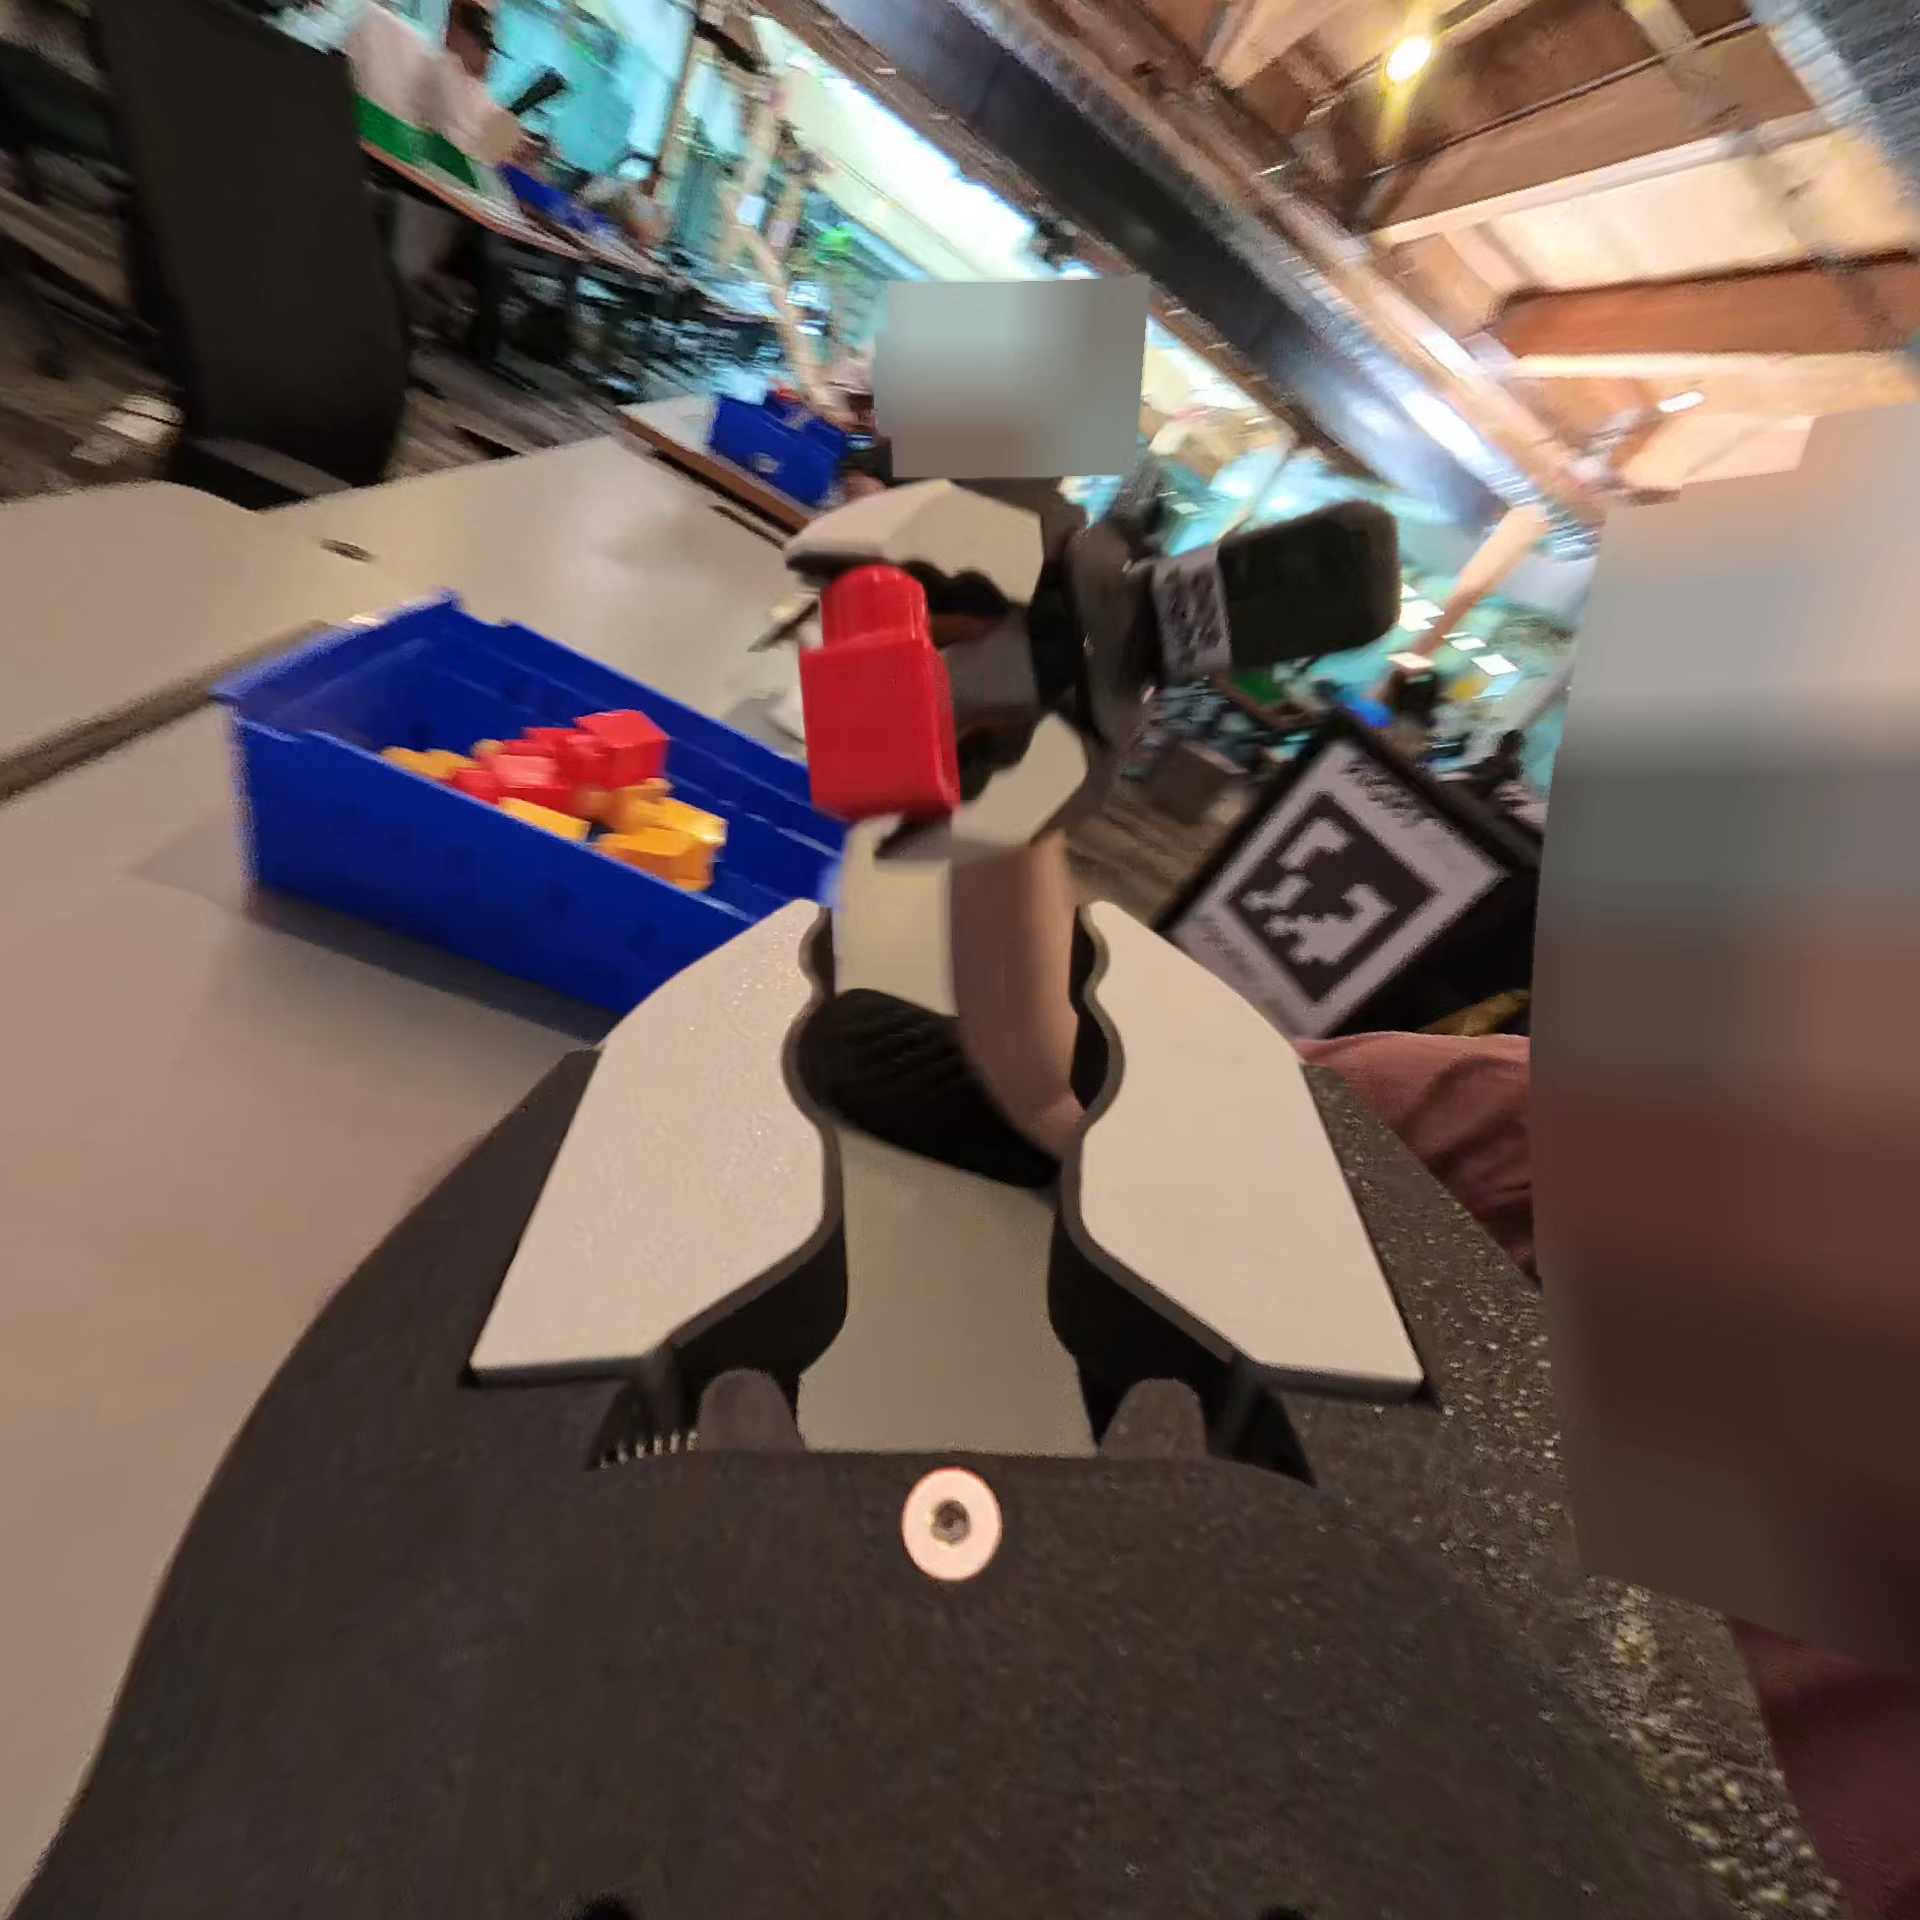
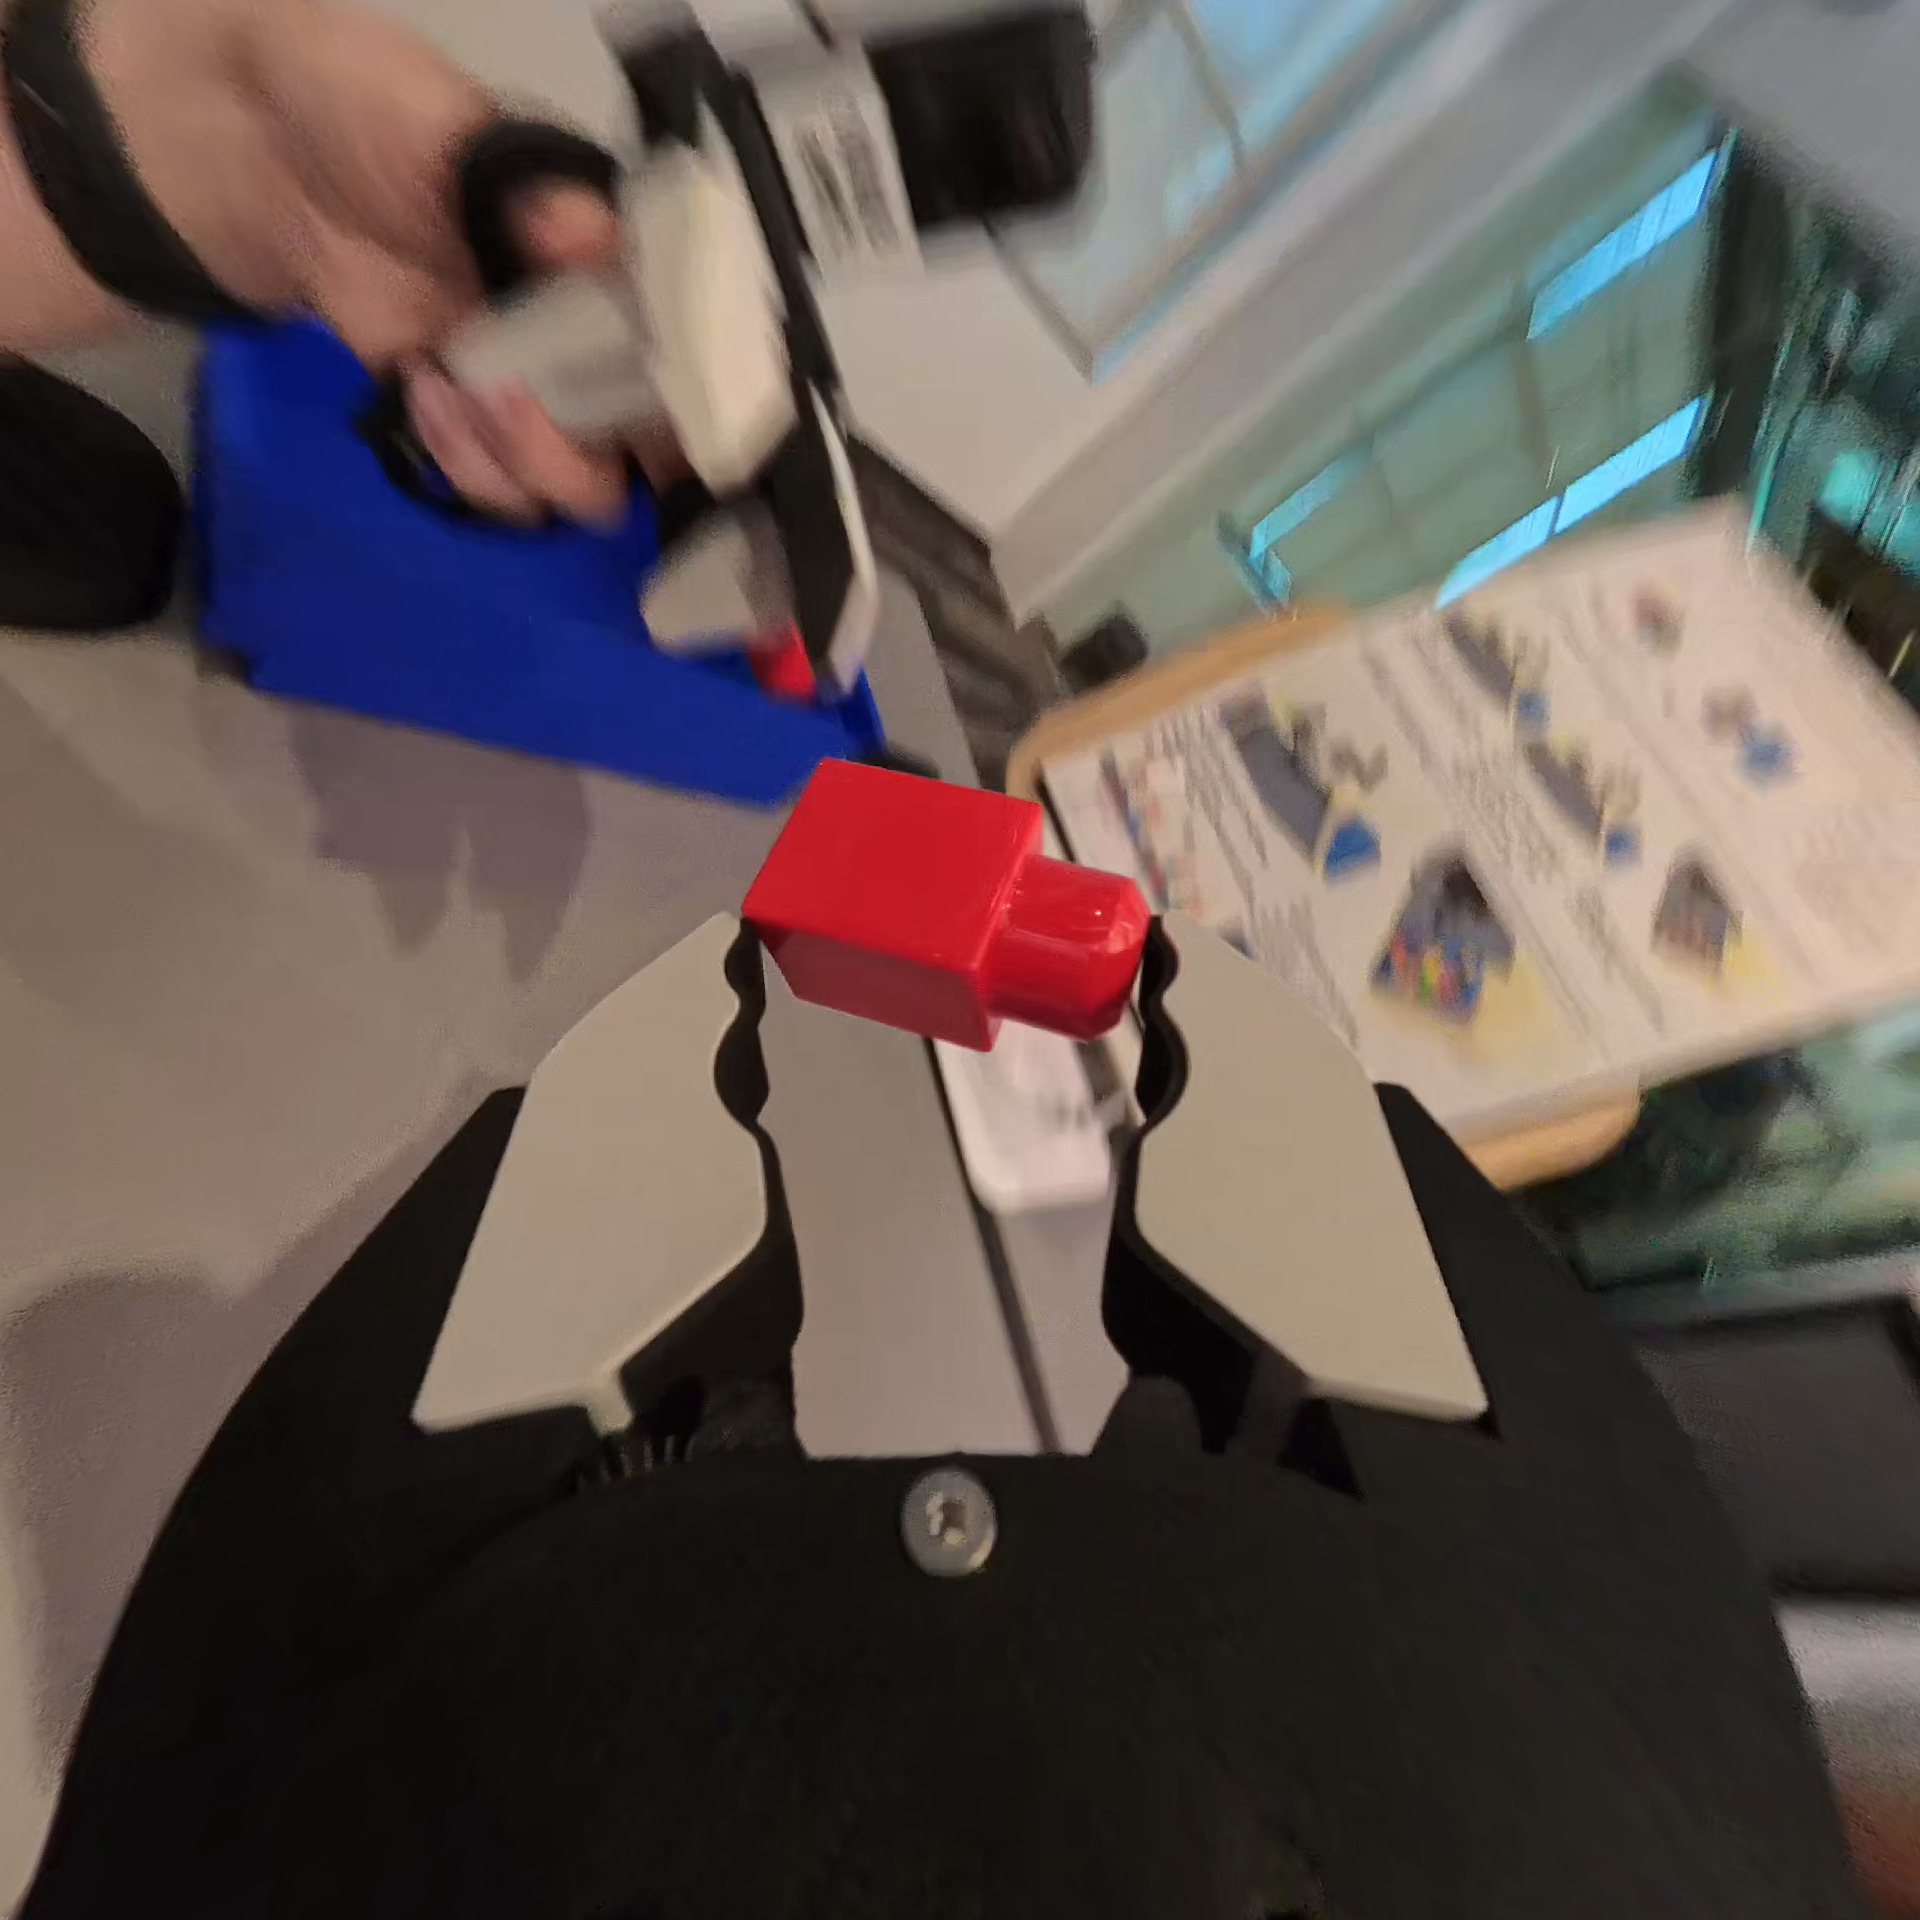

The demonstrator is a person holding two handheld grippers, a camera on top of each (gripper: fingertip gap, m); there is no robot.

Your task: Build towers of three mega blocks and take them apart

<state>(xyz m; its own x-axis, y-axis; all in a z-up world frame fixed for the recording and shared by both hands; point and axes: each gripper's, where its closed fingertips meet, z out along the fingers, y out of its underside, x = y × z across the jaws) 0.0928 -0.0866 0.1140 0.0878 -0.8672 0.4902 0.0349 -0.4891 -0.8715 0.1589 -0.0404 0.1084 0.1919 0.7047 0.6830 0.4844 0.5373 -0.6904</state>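
Left wrist view: the left hand-held gripper [image 1: 951, 935] stands open with nothing between its grey fingers. Straight ahead and higher, the right hand-held gripper [image 1: 883, 707] clamps a red block [image 1: 878, 717], stud up, one finger on the stud tip and one under the base. To the left, a blue bin [image 1: 436, 831] of red and orange blocks sits on the desk [image 1: 156, 1091].

Right wrist view: that red block [image 2: 935, 914] spans the right hand-held gripper's [image 2: 951, 945] fingertips, long axis crosswise, stud toward the right finger, gripped end to end. The left hand-held gripper [image 2: 769, 623] hangs ahead-left over the bin [image 2: 416, 623], something small and red at its tips, too blurred to judge. Judged so, the right one is nearer the block.
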